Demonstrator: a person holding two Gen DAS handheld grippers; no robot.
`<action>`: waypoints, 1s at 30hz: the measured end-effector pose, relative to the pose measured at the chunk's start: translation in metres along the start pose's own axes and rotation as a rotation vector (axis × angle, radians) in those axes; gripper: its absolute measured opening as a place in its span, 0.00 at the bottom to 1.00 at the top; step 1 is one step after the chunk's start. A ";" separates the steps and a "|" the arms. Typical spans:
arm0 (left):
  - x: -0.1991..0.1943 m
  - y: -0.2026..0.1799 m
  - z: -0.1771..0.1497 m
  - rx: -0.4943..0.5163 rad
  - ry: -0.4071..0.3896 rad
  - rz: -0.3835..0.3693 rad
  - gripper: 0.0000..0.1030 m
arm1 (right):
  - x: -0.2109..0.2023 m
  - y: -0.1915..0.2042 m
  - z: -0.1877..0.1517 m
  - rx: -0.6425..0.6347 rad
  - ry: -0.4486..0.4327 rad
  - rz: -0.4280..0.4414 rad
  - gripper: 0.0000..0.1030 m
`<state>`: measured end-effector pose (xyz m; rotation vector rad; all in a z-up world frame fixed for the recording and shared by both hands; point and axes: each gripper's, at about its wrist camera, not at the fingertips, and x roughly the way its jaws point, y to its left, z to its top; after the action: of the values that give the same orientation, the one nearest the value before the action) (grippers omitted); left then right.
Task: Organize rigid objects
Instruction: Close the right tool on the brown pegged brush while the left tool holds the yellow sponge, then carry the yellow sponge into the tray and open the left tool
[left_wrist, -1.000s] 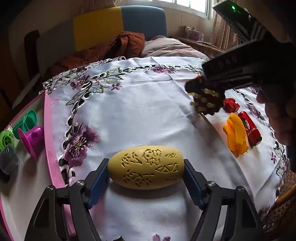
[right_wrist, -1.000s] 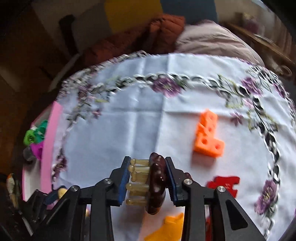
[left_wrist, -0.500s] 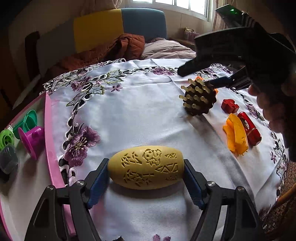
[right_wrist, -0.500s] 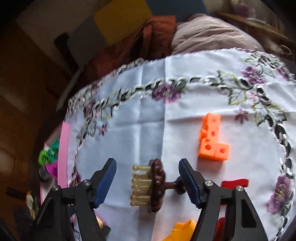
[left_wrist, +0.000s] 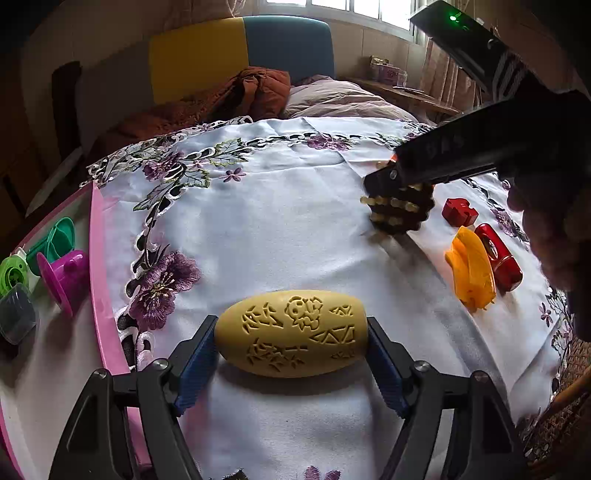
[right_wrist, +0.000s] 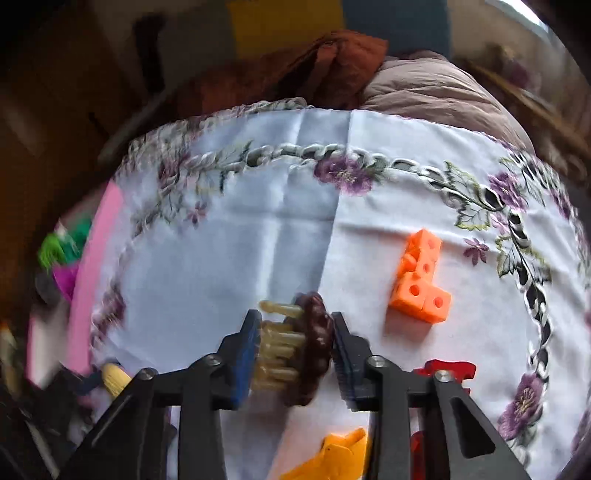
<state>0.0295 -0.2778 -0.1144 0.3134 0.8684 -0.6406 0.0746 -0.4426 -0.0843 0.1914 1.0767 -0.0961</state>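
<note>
Between left claw (left_wrist: 291, 354) pads, yellow oval (left_wrist: 291, 332) lies crosswise.

Both wrist views face forward, close, sharing the tablecloth (left_wrist: 280, 229).

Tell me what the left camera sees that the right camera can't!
Only the left view shows the carved face of the yellow egg shape in the left claw, plus the right claw from outside. Only the right view shows the whole orange blocks. Both show the brown brush, the red piece, the orange toy and the flowered cloth.
</note>
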 end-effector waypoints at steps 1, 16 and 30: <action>0.000 0.000 0.000 0.000 -0.001 -0.001 0.75 | -0.002 0.001 0.000 -0.010 -0.006 -0.002 0.35; -0.043 0.005 0.010 -0.025 -0.067 -0.068 0.75 | -0.001 -0.005 0.001 0.039 -0.003 0.028 0.35; -0.114 0.142 -0.005 -0.332 -0.066 0.041 0.75 | -0.001 0.002 0.002 -0.010 -0.015 -0.006 0.35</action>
<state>0.0620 -0.1210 -0.0276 0.0104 0.8866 -0.4567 0.0760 -0.4413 -0.0825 0.1785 1.0629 -0.0971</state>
